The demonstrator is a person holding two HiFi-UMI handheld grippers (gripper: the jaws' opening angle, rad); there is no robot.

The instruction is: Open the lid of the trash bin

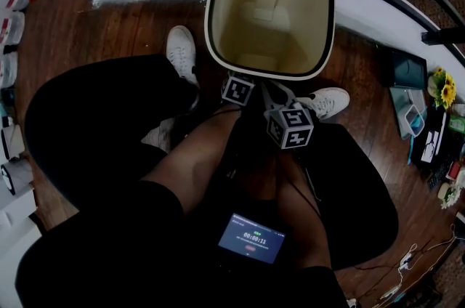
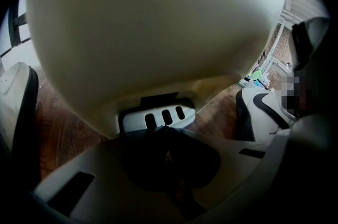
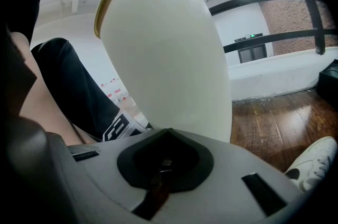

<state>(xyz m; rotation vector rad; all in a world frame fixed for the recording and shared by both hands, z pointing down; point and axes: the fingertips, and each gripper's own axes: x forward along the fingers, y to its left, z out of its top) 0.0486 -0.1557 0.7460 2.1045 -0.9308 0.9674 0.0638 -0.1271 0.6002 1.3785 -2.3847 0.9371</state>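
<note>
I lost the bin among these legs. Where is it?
In the head view the bin stands top centre on the wood floor, between a white shoe at left and another at right.

Trash bin (image 1: 269,9) in front of me looks like smooth matt cream plastic, and its pedal (image 2: 158,118) is grey plastic. Floor (image 1: 109,23) is dark, slightly glossy wood. My sneakers (image 1: 180,49) look like smooth white leather.
</note>
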